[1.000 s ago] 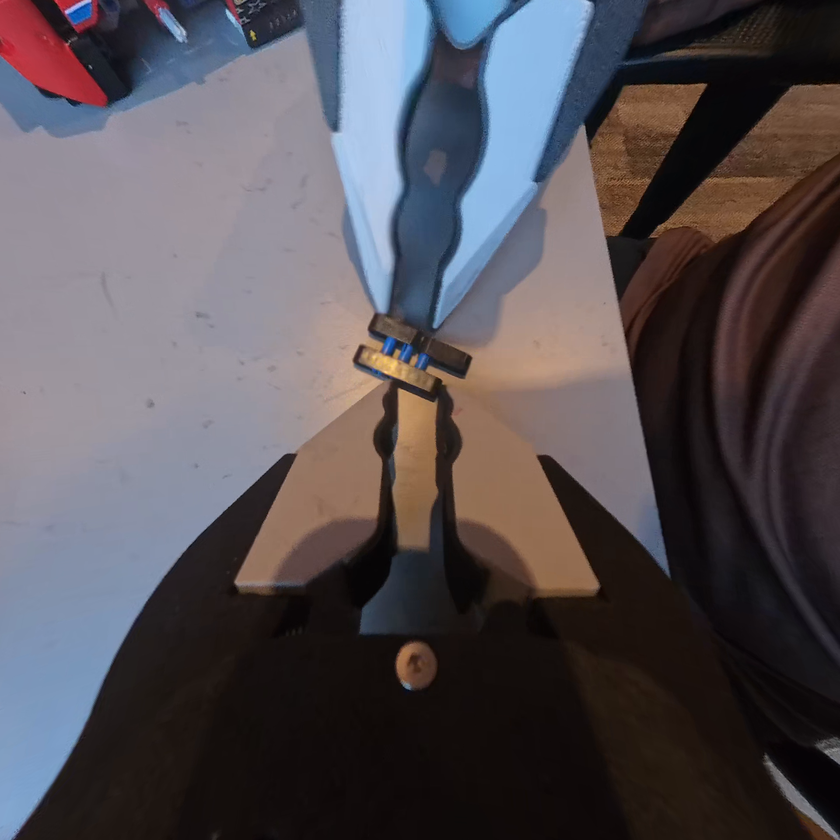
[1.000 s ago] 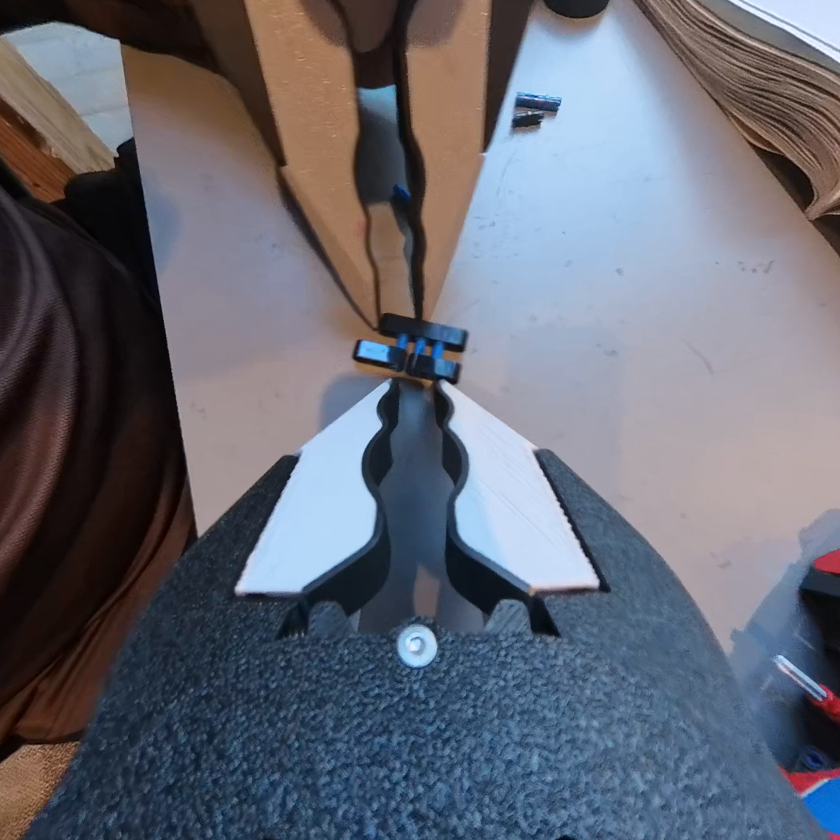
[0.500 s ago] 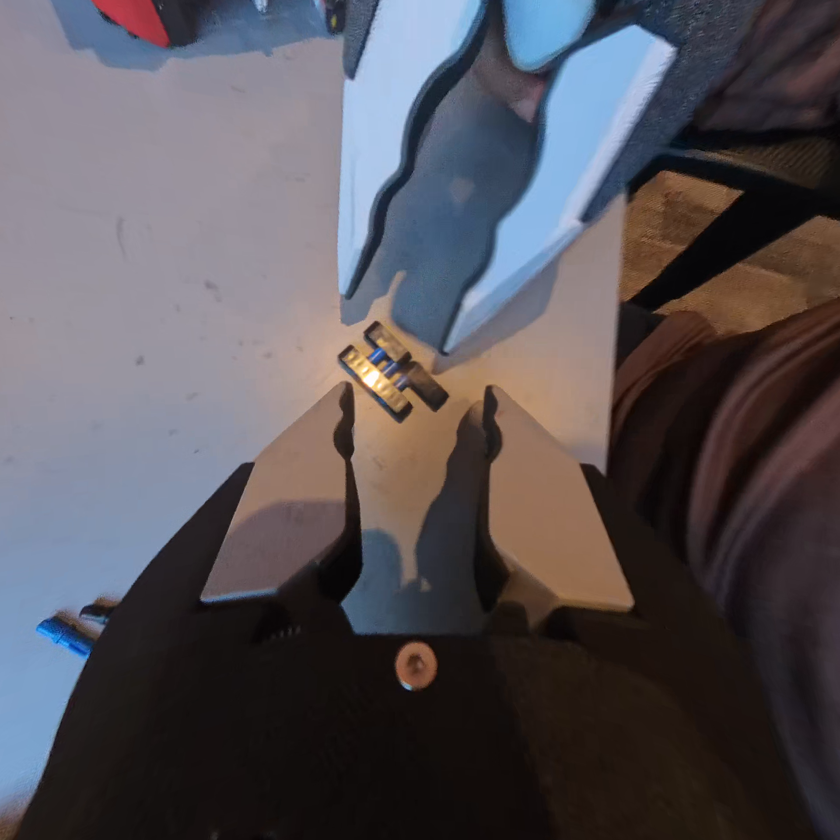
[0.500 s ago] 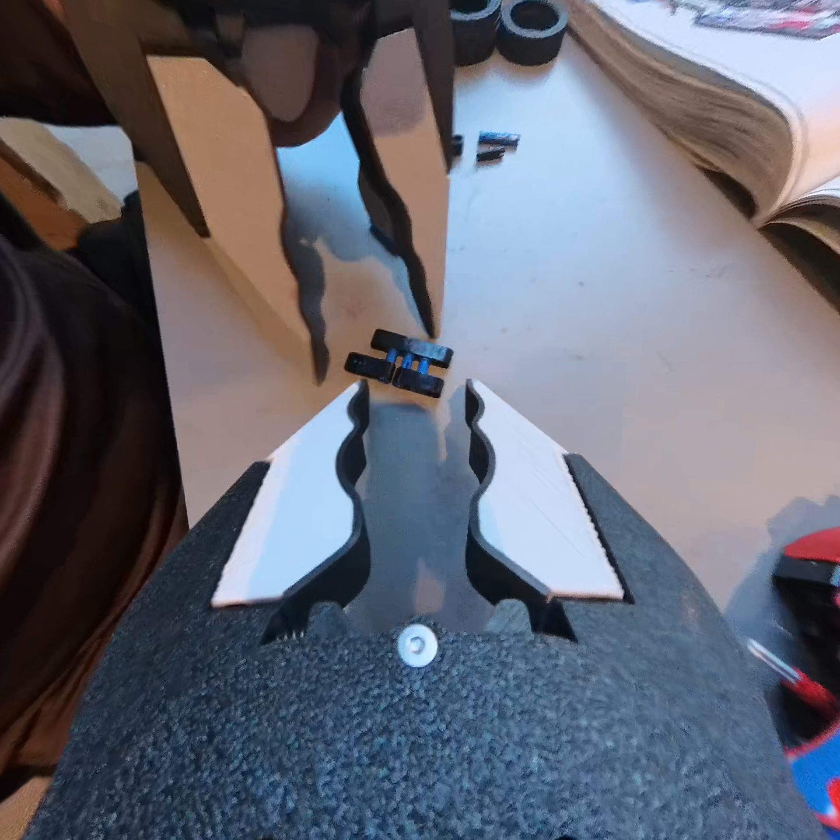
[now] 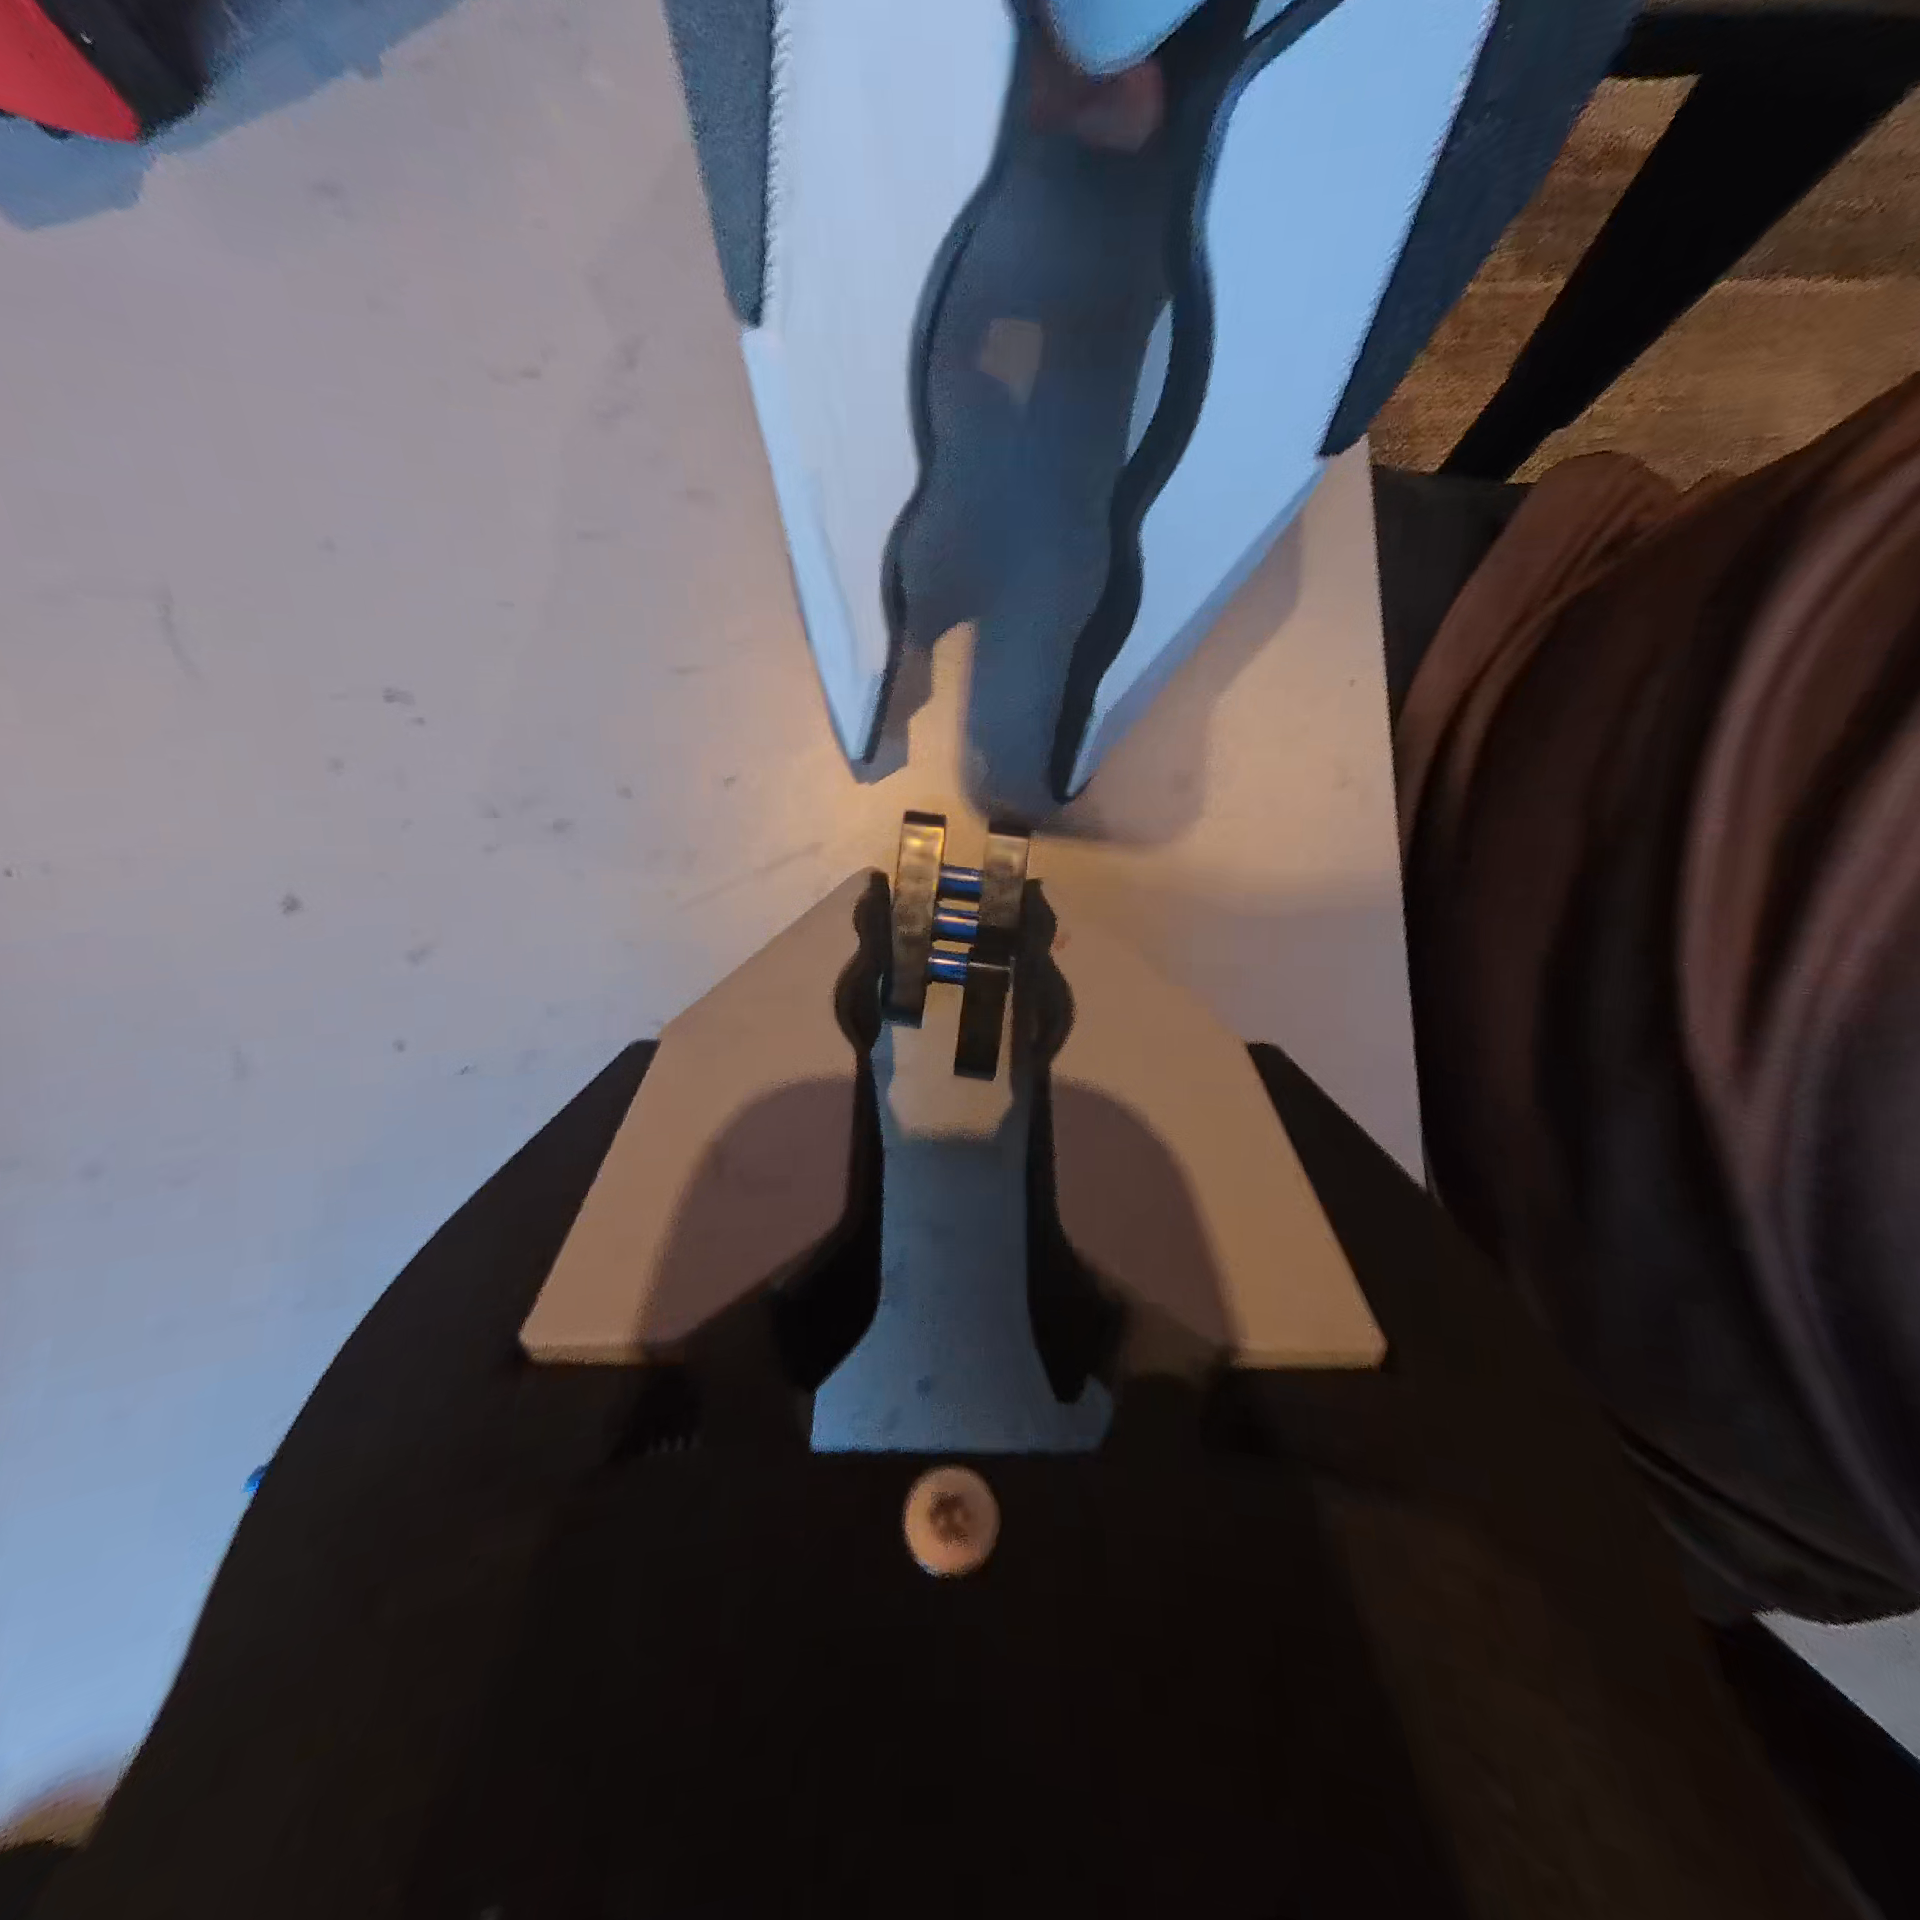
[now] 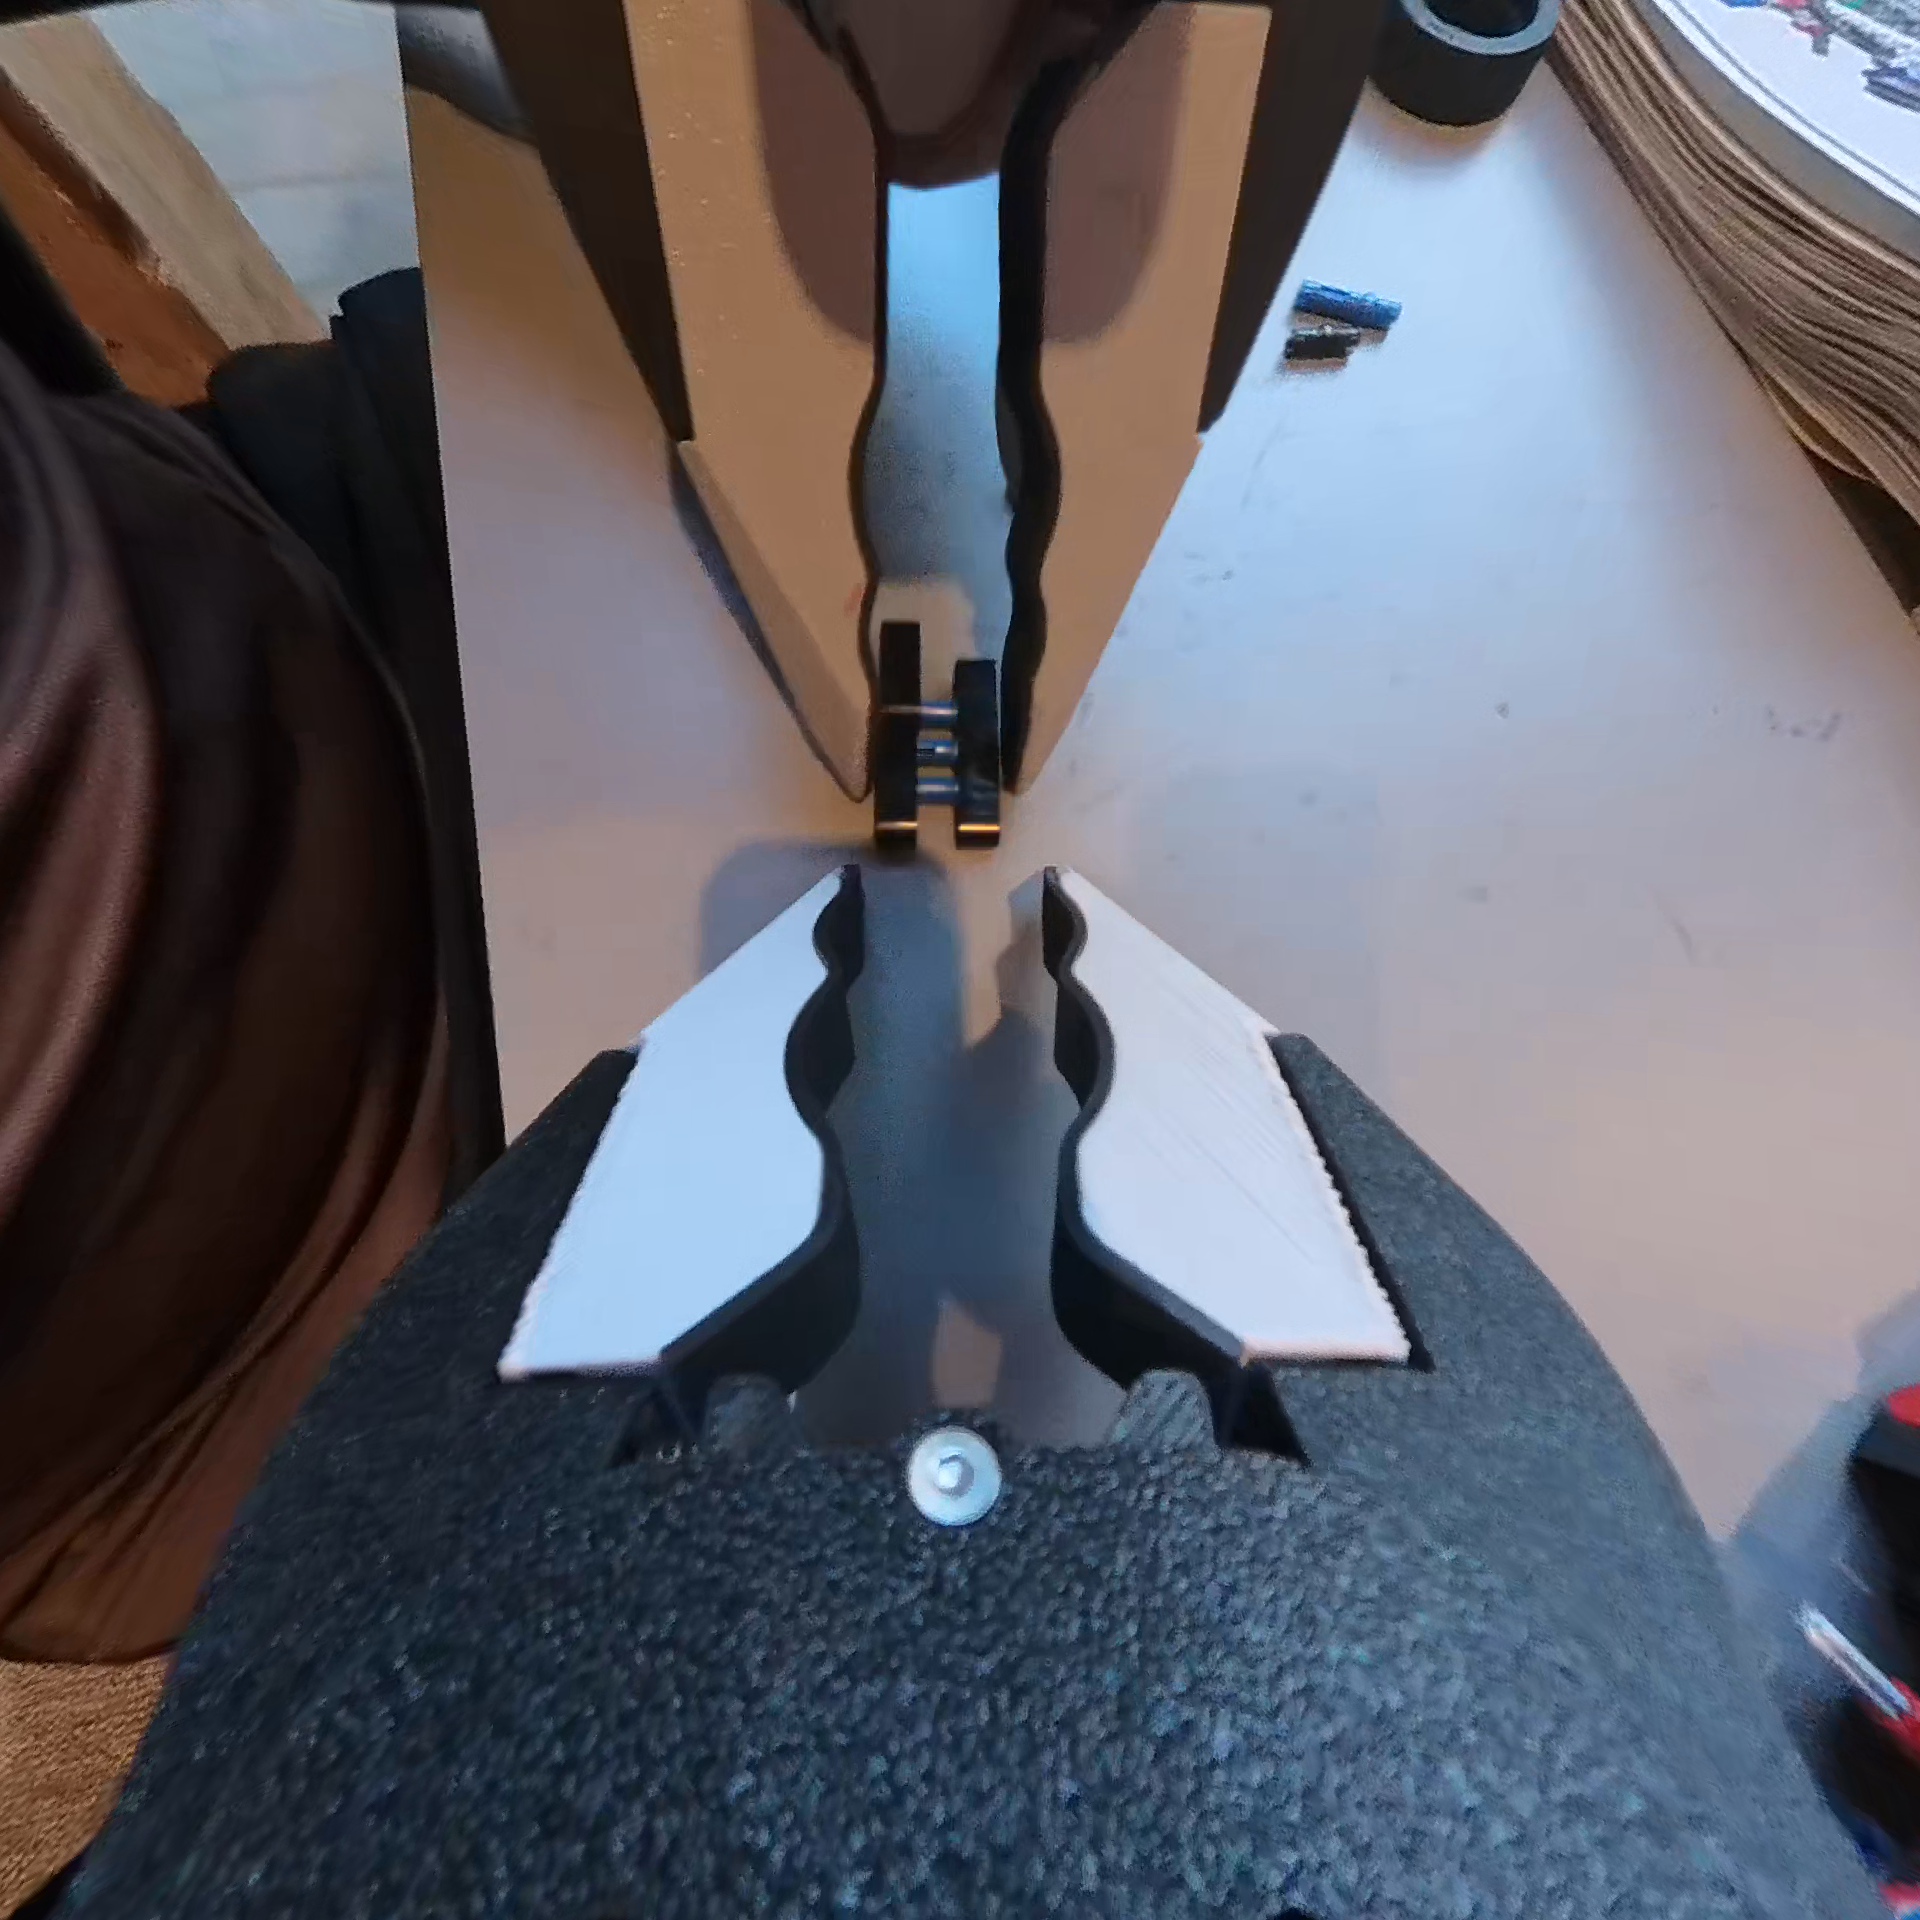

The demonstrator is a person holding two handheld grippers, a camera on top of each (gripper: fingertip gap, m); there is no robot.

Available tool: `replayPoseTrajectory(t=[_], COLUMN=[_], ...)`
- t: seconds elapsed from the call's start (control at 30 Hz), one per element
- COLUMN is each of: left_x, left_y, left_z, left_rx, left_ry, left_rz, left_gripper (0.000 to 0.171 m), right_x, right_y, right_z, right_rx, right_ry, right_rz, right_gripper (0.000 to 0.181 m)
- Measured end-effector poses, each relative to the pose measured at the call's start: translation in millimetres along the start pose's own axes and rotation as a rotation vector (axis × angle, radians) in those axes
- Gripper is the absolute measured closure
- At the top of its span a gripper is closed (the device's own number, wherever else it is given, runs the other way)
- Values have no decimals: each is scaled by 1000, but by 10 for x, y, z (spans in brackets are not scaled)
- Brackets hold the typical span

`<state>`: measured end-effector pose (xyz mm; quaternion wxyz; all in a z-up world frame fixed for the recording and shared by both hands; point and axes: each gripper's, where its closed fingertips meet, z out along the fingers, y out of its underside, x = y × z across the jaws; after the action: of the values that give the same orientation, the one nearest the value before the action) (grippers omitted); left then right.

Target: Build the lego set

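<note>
Between left claw (image 5: 956, 914) tips, lego assembly (image 5: 954, 935)

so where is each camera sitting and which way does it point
Left wrist view: sits on the left gripper, looking along its fingers over the white table at the lego piece pinched between them, toward the right gripper; the person's brown sleeve shows at right.
Right wrist view: sits on the open right gripper, facing the opposite way, toward the left gripper; the instruction book lies beyond.
Shared: the lego piece, the table, both grippers.
</note>
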<state>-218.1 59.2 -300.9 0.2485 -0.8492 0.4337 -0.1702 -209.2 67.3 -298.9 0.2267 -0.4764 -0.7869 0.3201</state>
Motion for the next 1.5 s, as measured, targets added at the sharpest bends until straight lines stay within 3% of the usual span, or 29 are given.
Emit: replayPoseTrajectory(t=[0.33, 0.57, 0.7, 0.97, 1.5], left_x=[82, 59, 58, 65, 69], left_y=[99, 78, 46, 43, 54], left_z=[-66, -52, -27, -27, -30], left_rx=[8, 19, 13, 11, 13], left_ry=[20, 8, 8, 22, 38], left_rz=[30, 12, 11, 13, 7], left_gripper=[141, 147, 149, 149, 150], right_x=[-42, -22, -74, -96, -89], right_y=[-69, -83, -91, -89, -99], right_z=[77, 95, 105, 115, 129], right_rx=[4, 1, -1, 1, -6], right_ry=[-18, -27, -67, -111, -64], right_rz=[-31, -40, -72, -33, -23], right_gripper=[150, 145, 156, 156, 160])
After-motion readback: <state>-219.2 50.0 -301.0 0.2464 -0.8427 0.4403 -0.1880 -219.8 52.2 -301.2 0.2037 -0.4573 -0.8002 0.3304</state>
